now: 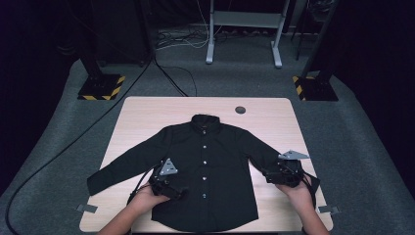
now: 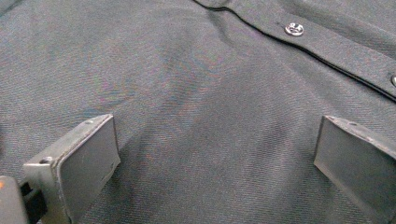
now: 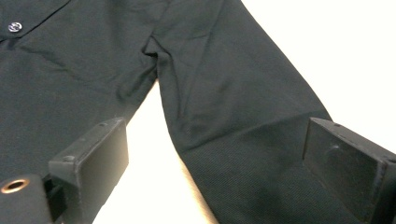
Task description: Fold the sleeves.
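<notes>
Black shirt (image 1: 210, 161) spread flat, front up, on table (image 1: 142, 117). Left gripper (image 2: 215, 154) over shirt's lower front panel; jaws wide apart, bare cloth between them, button placket (image 2: 327, 46) beyond jaws. Right gripper (image 3: 215, 163) at shirt sleeve (image 3: 233, 107); jaws wide apart, sleeve and strip of tabletop between them, nothing clamped.

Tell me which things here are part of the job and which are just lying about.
Part of the job:
black button-up shirt spread flat
left gripper, jaws open over its front
right gripper, jaws open at its sleeve

Lying about:
grey round grommet in the light wooden table
grey tape tabs
</notes>
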Demonstrator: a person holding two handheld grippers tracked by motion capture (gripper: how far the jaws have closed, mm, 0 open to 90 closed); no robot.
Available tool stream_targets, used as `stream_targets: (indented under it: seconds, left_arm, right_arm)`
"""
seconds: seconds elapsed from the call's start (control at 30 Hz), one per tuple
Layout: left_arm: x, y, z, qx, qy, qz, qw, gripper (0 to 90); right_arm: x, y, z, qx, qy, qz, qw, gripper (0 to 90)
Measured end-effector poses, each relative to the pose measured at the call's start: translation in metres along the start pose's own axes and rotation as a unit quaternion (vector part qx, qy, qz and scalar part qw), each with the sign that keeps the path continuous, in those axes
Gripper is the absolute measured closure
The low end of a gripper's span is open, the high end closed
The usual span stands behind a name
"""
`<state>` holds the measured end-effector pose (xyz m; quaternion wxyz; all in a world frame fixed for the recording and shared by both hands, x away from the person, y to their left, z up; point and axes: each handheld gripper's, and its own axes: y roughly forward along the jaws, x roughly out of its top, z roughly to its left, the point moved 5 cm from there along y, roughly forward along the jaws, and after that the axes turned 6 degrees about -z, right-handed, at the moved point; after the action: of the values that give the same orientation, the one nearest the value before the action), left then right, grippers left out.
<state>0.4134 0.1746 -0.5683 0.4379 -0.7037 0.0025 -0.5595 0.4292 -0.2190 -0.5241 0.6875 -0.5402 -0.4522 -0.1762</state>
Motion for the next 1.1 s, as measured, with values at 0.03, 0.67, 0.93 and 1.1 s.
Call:
stream_targets:
  seconds: [0.03, 0.67, 0.93, 1.1]
  left_arm:
    - [0.000, 0.000, 0.000, 0.000, 0.000, 0.000, 1.0000, 0.0]
    - [0.000, 0.000, 0.000, 0.000, 0.000, 0.000, 1.0000, 0.0]
    - [0.000, 0.000, 0.000, 0.000, 0.000, 0.000, 1.0000, 0.0]
    - [0.000, 0.000, 0.000, 0.000, 0.000, 0.000, 1.0000, 0.0]
  right_arm:
    - [0.000, 0.000, -0.001, -0.001, 0.001, 0.000, 1.0000, 6.2]
    - [-0.003, -0.003, -0.021, -0.018, 0.007, 0.006, 0.9998, 6.1]
    - [-0.006, -0.005, -0.031, -0.029, 0.011, 0.009, 0.9995, 8.8]
    - [-0.008, -0.007, -0.038, -0.035, 0.017, 0.010, 0.9992, 11.7]
